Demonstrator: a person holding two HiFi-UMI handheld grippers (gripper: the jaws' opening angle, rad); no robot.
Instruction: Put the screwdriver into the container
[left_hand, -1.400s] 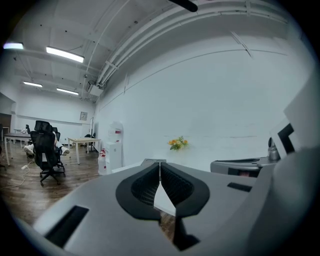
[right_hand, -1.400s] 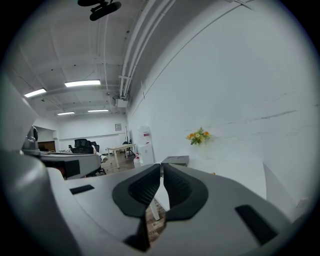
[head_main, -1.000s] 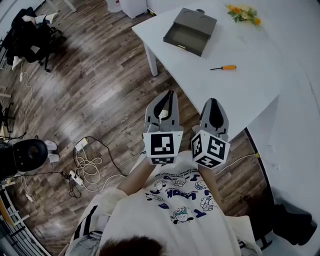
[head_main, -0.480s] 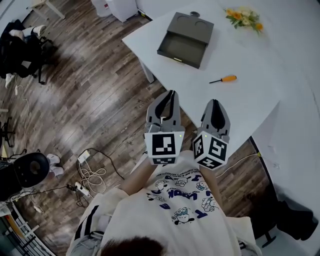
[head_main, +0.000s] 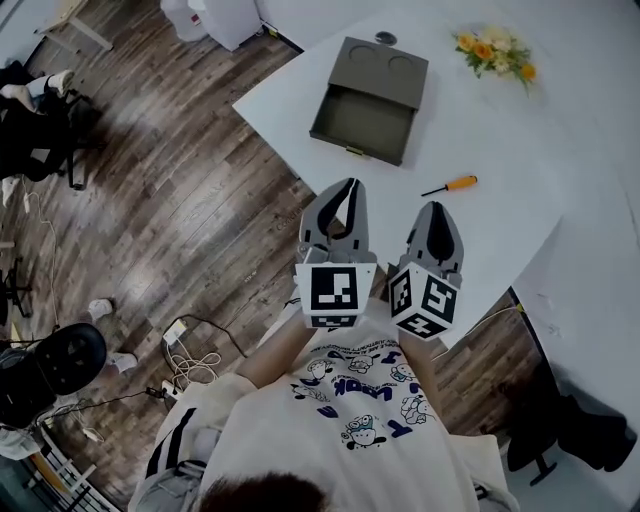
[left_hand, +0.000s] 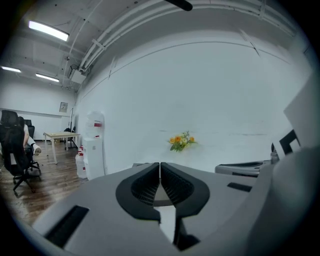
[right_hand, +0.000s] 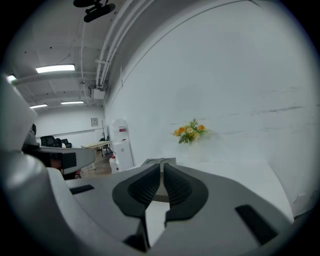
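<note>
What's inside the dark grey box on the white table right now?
The dark grey rectangular box shows a bare open tray; its rear part is hidden under its top. The orange-handled screwdriver lies outside, on the white table.

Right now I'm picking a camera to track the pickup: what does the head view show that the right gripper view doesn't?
Only the head view: the orange-handled screwdriver lying on the white table, the open inside of the gray container, and the wood floor. Only the right gripper view: the ceiling lights, and the right gripper seen close, jaws shut with nothing between them. Both: the orange flowers, the table and, barely in the gripper view, the container.
</note>
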